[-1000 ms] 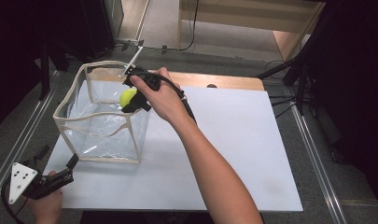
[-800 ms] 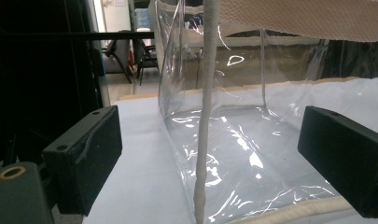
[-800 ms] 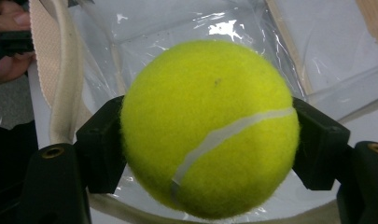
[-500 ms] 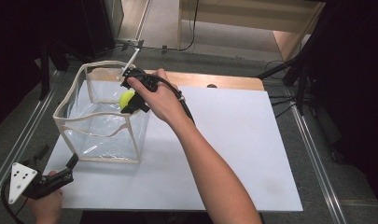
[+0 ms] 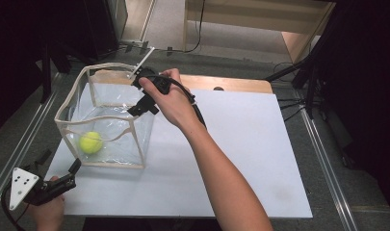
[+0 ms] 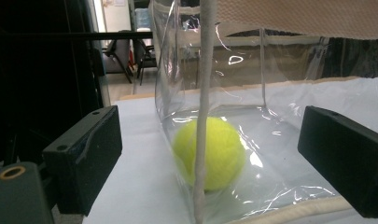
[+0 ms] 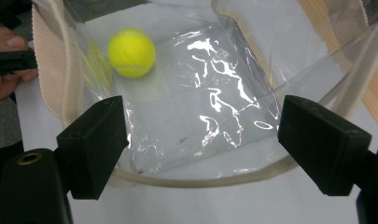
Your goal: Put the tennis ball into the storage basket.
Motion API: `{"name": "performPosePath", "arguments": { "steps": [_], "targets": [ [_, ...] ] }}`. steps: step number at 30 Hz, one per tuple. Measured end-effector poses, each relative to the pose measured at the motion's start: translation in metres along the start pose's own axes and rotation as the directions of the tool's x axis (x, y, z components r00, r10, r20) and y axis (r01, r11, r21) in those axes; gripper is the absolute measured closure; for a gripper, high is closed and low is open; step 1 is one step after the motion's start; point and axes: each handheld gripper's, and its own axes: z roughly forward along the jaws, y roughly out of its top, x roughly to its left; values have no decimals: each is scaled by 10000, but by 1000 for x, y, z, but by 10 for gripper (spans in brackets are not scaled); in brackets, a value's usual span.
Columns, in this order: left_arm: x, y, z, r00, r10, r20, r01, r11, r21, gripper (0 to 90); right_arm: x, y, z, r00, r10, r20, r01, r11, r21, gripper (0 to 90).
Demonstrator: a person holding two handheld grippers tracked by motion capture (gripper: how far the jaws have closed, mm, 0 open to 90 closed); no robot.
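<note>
tennis ball (image 5: 90,142) fuzzy felt, matt yellow-green; bin (image 5: 140,126) walls clear glossy plastic film, creased, with glare spots, edges and rim bound in cream woven cloth tape, rough; table board (image 5: 250,144) white, smooth, matt, with bare wood strip (image 5: 231,83) at far edge; right gripper (image 7: 203,140) and left gripper (image 6: 210,154) jaw blocks black matt plastic; floor grey, coarse-looking

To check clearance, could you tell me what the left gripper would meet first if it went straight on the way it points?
Probably the clear bag's pale corner seam, with the tennis ball just behind the plastic; the left gripper stands open.
</note>
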Motion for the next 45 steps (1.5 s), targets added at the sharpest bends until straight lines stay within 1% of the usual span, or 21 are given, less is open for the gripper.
{"name": "performPosePath", "arguments": {
  "steps": [3, 6, 11, 14, 15, 17, 18, 20, 24, 25, 26, 27, 29, 31, 32, 36, 37, 39, 40, 41, 45],
  "targets": [
    [0, 0, 0, 10000, 30, -15, -30, 10000, 42, 68, -1, -5, -5, 10000, 88, 14, -88, 9997, -208, 147],
    [0, 0, 0, 10000, 38, 3, -38, 10000, 36, 68, -2, -9, -10, 10000, 76, 58, -73, 9991, -425, 147],
    [0, 0, 0, 10000, 44, -16, -44, 10000, 41, 68, -1, -15, -18, 9998, 190, 63, -186, 9976, -664, 147],
    [0, 0, 0, 10000, 47, -14, -47, 10000, 40, 68, -1, -18, -22, 9999, 139, 31, -136, 9970, -768, 146],
    [0, 0, 0, 10000, 46, -6, -46, 10000, 40, 68, -1, -19, -23, 10000, 38, -17, -39, 9967, -814, 101],
    [0, 0, 0, 10000, 56, -1, -56, 10000, 38, 68, -1, -21, -23, 9998, 98, -146, -109, 9970, -770, 91],
    [0, 0, 0, 10000, 54, -17, -54, 10000, 38, 68, -1, -22, -23, 9999, 41, -125, -51, 9973, -730, 91],
    [0, 0, 0, 10000, 54, -17, -54, 10000, 36, 68, -1, -25, -23, 9999, 26, -115, -35, 9973, -734, 91],
    [0, 0, 0, 10000, 40, -5, -40, 10000, 39, 68, -2, -31, -21, 9997, 212, -122, -220, 9971, -722, 91],
    [0, 0, 0, 10000, 43, 0, -43, 10000, 36, 68, -3, -32, -20, 9998, 141, -108, -148, 9970, -758, 91],
    [0, 0, 0, 10000, 51, 3, -51, 10000, 40, 68, -2, -33, -20, 9996, 241, -111, -248, 9973, -695, 91],
    [0, 0, 0, 10000, 53, -6, -53, 10000, 40, 68, -3, -35, -18, 9998, 165, -136, -175, 9969, -761, 91],
    [0, 0, 0, 10000, 55, -17, -55, 10000, 41, 68, -3, -37, -17, 9996, 259, -138, -268, 9974, -672, 91],
    [0, 0, 0, 10000, 55, -20, -55, 10000, 41, 68, -3, -40, -14, 9998, 156, -138, -164, 9977, -660, 91],
    [0, 0, 0, 10000, 53, -18, -53, 10000, 39, 67, -2, -42, -14, 9996, 250, -122, -257, 9977, -632, 91],
    [0, 0, 0, 10000, 55, -22, -55, 10000, 34, 68, -1, -48, -9, 9997, 188, -143, -198, 9976, -667, 91],
    [0, 0, 0, 10000, 59, -23, -59, 10000, 39, 68, 0, -50, -8, 9996, 243, -129, -249, 9984, -510, 90],
    [0, 0, 0, 10000, 77, -24, -77, 10000, 48, 68, 0, -53, -4, 9997, 216, -110, -222, 9981, -575, 91],
    [0, 0, 0, 10000, 86, -26, -86, 9999, 53, 68, 1, -54, -4, 9996, 281, -69, -284, 9986, -456, 90],
    [0, 0, 0, 10000, 86, -24, -85, 9999, 57, 68, 1, -56, -2, 9996, 287, -86, -291, 9981, -543, 90],
    [0, 0, 0, 10000, 81, -24, -81, 10000, 56, 67, 3, -63, 3, 9996, 277, -54, -279, 9982, -533, 90]
  ]
}}
